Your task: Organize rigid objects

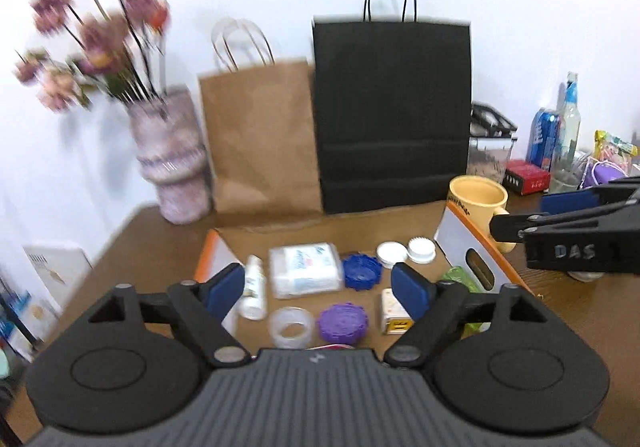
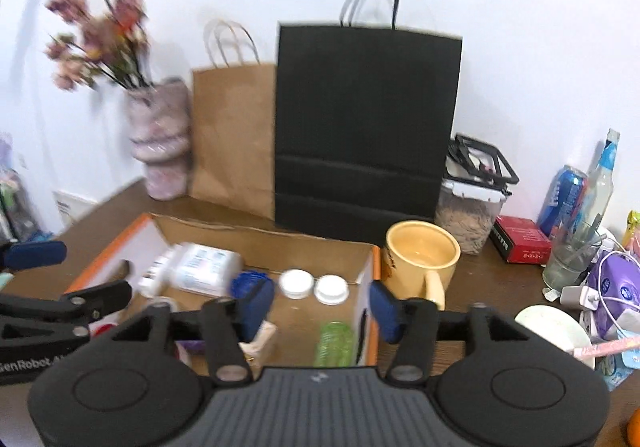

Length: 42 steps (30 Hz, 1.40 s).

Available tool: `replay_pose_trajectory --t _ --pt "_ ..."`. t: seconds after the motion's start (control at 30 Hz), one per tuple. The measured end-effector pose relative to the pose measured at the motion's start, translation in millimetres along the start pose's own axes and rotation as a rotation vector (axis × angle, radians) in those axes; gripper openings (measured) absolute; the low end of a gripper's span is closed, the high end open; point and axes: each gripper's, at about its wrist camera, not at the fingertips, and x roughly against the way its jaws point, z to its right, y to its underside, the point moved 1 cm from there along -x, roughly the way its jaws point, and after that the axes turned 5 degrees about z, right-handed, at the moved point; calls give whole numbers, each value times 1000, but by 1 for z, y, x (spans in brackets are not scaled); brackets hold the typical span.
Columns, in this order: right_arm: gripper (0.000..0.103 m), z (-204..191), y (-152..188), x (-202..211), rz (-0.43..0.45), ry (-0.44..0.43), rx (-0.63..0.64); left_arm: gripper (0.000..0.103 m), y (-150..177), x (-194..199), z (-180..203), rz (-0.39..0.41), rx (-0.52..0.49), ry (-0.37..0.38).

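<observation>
A collision is the likeliest fault: the left gripper (image 1: 318,289) and right gripper (image 2: 322,311) are held close together above the cardboard box (image 1: 480,247), and a careless descent could knock its right wall or the yellow mug (image 2: 420,259) standing just right of it. Both sets of jaws are seen well apart with nothing gripped. Inside the box, 2 white caps (image 1: 404,251) lie at the far right, a blue lid (image 1: 362,271) and a wrapped packet (image 1: 306,275) at mid-depth, a small white bottle (image 1: 254,287) at the left, and a tape roll (image 1: 290,327), purple lid (image 1: 342,321) and small carton (image 1: 394,313) nearer. A green object (image 2: 334,343) lies against the right wall.
</observation>
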Motion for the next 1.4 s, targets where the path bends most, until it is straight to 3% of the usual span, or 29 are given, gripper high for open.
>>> replay_pose_trajectory --t 0.17,0.23,0.3,0.63,0.77,0.97,1.2,1.4 --pt "65 -18 25 63 141 -11 12 93 17 71 -18 146 -13 -7" --pt "83 -25 39 90 214 0 6 97 26 98 -25 196 -6 5" --pt "91 -33 56 116 279 21 9 98 39 128 -33 247 10 4" --pt "92 -84 139 213 389 21 54 102 116 238 -61 375 61 -58" --pt "96 -96 164 239 388 7 40 103 146 266 -71 357 113 -64" --pt "99 -116 199 276 386 -5 73 103 186 298 -69 330 106 -53" --pt "100 -133 227 307 366 -31 41 103 212 320 -66 291 130 -33" --pt "100 -141 263 340 310 -36 10 103 230 351 -63 246 152 -58"
